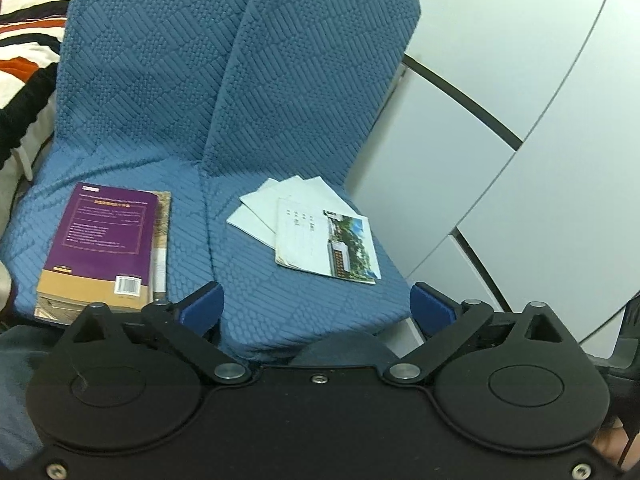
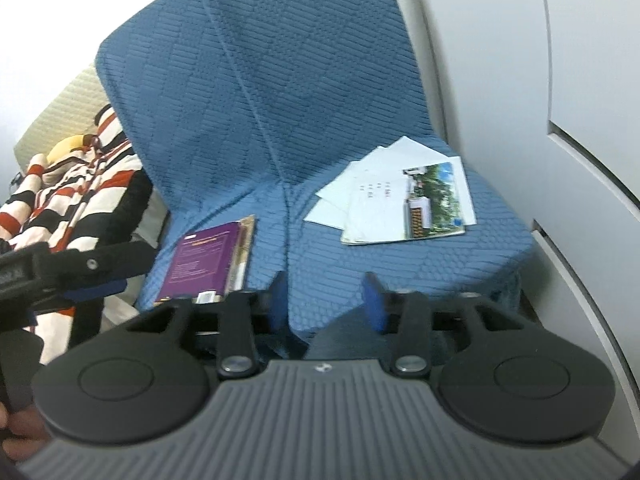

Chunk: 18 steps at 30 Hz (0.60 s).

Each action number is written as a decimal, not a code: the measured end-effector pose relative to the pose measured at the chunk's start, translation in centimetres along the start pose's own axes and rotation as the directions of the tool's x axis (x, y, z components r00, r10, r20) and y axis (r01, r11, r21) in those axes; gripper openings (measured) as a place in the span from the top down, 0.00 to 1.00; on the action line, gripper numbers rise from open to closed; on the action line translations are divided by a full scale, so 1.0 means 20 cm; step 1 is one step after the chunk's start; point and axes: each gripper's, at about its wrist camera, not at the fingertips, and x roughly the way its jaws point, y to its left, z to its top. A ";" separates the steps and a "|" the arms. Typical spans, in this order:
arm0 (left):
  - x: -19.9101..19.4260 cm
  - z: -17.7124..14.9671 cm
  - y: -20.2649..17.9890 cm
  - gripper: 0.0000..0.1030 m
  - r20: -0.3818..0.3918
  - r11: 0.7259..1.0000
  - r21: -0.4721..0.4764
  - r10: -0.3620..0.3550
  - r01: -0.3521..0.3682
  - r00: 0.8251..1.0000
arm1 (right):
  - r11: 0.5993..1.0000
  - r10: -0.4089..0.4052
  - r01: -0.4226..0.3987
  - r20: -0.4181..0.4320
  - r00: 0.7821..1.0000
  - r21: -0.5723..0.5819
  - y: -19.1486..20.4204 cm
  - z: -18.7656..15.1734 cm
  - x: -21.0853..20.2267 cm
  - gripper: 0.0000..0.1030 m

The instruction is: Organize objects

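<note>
A blue quilted chair (image 1: 256,120) fills most of the left wrist view, its seat and tall back in the same cover. On the seat's left side lies a purple book (image 1: 100,240), back cover up, stacked on another book (image 1: 162,240) whose edge shows along its right. On the seat's right side, well apart from the books, lies a fan of white papers (image 1: 276,204) under a booklet with a landscape photo (image 1: 328,240). The left gripper (image 1: 316,308) hangs at the seat's front edge, blue fingers (image 1: 204,306) spread wide, holding nothing. White cabinet panels (image 1: 520,120) stand to the right; a striped fabric (image 1: 28,40) lies at far left.

Black left tool (image 1: 316,306), blue fingertips (image 1: 204,306), silver screws
</note>
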 end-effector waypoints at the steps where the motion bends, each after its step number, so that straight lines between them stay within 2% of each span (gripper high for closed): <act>1: 0.01 0.00 -0.01 0.02 -0.001 1.000 0.004 0.002 -0.002 1.000 | 1.000 -0.006 0.006 0.007 1.000 0.006 -0.01 -0.01 -0.01 0.27; 2: 0.01 0.00 -0.01 0.01 -0.001 1.000 0.007 0.007 -0.007 1.000 | 1.000 -0.016 0.016 0.017 1.000 0.013 -0.03 -0.01 -0.01 0.19; 9: 0.09 -0.01 -0.04 0.01 -0.019 1.000 0.008 0.026 -0.026 0.999 | 0.994 -0.094 0.093 0.014 0.995 0.065 -0.15 -0.05 -0.02 0.20; 18: 0.26 -0.02 -0.08 0.01 -0.049 0.998 0.041 0.049 -0.047 0.998 | 0.988 -0.127 0.125 0.012 0.992 0.087 -0.27 -0.07 0.03 0.20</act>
